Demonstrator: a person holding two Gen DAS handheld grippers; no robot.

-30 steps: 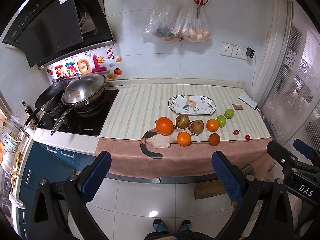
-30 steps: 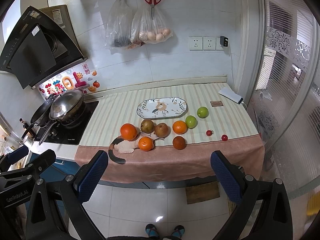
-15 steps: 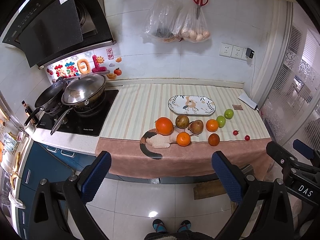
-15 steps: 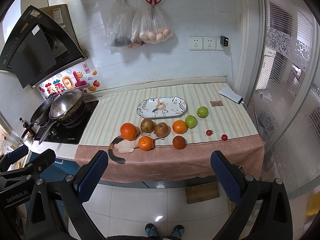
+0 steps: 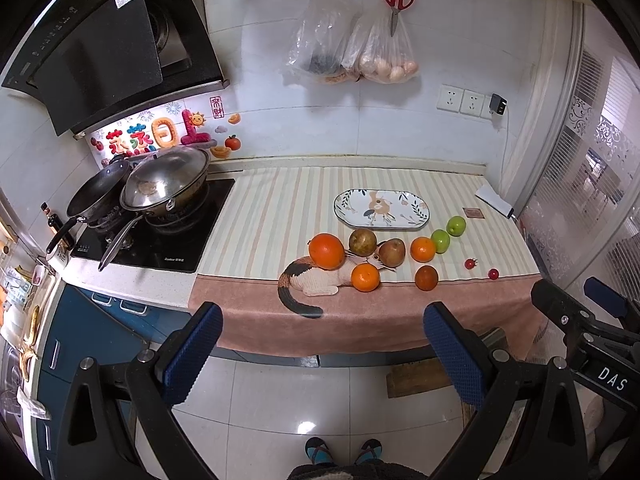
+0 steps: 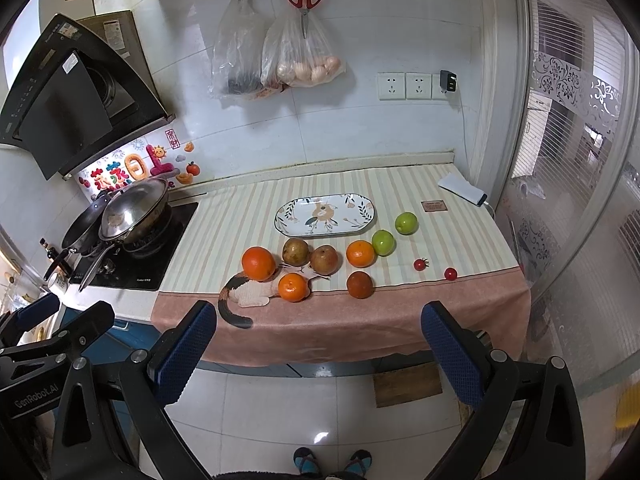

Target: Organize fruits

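Several fruits lie on the striped counter cloth: a large orange (image 5: 327, 251) (image 6: 259, 263), two brown pears (image 5: 362, 242), smaller oranges (image 5: 365, 277) (image 6: 294, 287), a dark orange (image 6: 360, 284), two green apples (image 5: 456, 225) (image 6: 406, 223) and two cherry tomatoes (image 6: 420, 264). A floral oval plate (image 5: 381, 208) (image 6: 325, 215) sits empty behind them. My left gripper (image 5: 322, 354) and right gripper (image 6: 318, 350) are both open and empty, held back over the floor well short of the counter.
A stove with a lidded wok (image 5: 165, 182) and pan stands at the left. Plastic bags (image 6: 276, 60) and scissors hang on the wall. A white power bank (image 6: 462, 189) lies at the back right. A glass door (image 6: 580, 160) is on the right. A cat-shaped mat (image 5: 316, 280) lies under the fruit.
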